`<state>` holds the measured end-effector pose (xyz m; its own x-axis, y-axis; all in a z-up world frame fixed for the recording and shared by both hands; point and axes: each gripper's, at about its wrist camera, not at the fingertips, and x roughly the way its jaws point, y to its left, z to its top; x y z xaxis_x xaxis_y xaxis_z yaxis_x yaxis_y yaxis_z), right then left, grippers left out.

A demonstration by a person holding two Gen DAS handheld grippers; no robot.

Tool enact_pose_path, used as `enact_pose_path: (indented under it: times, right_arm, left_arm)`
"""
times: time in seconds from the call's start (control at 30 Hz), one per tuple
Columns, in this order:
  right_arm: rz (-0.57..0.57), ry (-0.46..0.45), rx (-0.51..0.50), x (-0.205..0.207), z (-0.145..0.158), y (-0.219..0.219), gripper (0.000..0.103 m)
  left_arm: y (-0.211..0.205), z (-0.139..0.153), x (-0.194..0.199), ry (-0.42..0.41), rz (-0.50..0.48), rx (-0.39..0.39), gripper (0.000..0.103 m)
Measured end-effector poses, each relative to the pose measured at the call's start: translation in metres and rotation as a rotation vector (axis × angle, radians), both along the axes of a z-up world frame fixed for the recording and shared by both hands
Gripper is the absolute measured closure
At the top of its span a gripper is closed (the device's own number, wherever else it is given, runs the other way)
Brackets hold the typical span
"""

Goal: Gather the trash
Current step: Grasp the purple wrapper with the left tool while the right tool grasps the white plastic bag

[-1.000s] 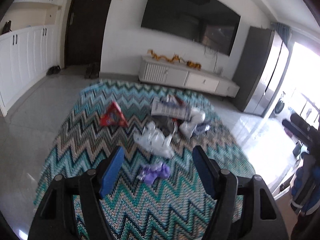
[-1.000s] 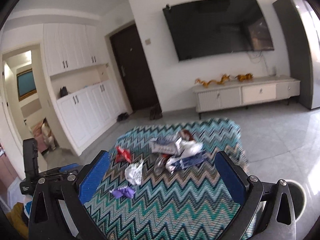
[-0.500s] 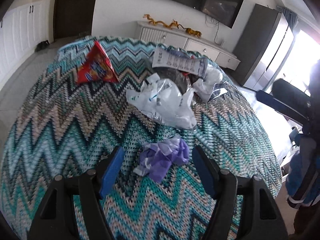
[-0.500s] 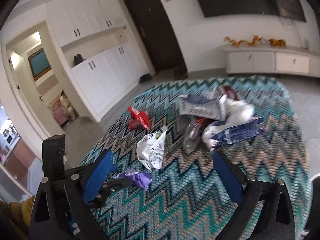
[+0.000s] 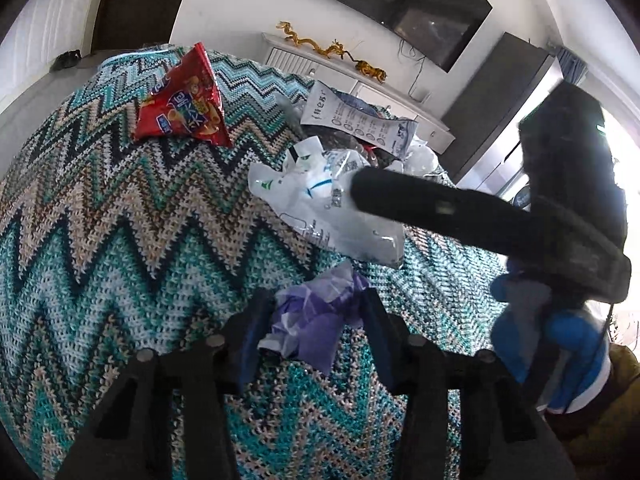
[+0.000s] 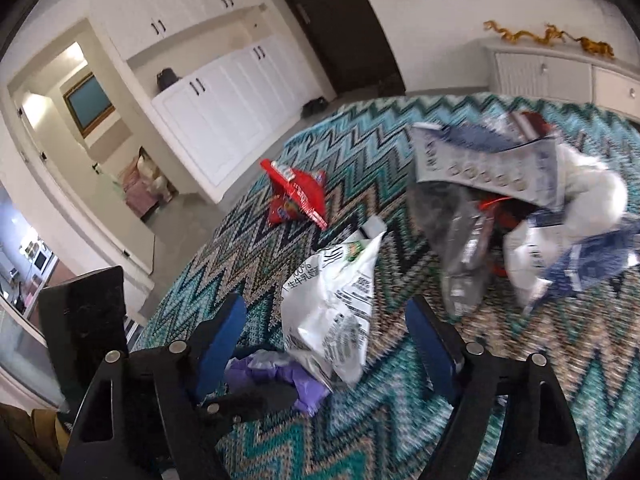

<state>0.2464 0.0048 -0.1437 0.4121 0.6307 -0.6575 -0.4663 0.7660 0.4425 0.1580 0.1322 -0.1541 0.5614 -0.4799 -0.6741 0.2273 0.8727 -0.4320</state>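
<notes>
On a zigzag rug strewn with litter, the left gripper has its jaws, just narrowed, pressed on both sides of a crumpled purple wrapper at the near edge of the mess. The right gripper, jaws just closing but not yet touching, straddles a white crinkled bag just beyond; a red snack packet lies farther off to the left.

A coarse knitted zigzag rug is strewn with glossy plastic: a red foil snack bag, crinkled white wrapper, thin purple film.
</notes>
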Motion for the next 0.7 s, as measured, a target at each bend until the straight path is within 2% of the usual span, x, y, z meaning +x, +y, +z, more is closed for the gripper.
enact_pose_path:
  times: [0.1, 0.23, 0.4, 0.7]
  right_arm:
    - [0.004, 0.031, -0.009, 0.010, -0.010, 0.008, 0.036]
    - [-0.006, 0.075, 0.001, 0.017, -0.021, 0.009, 0.060]
    - [-0.014, 0.060, 0.013, 0.009, -0.014, 0.002, 0.065]
    - [-0.037, -0.010, 0.035, -0.027, 0.024, -0.024, 0.067]
  left_arm:
    - [0.000, -0.001, 0.000, -0.002, -0.001, -0.003, 0.060]
    - [0.004, -0.001, -0.004, 0.000, 0.001, -0.016, 0.060]
    - [0.006, 0.000, -0.010, -0.004, 0.010, -0.011, 0.062]
    - [0.010, 0.017, -0.033, -0.012, 0.055, -0.013, 0.065]
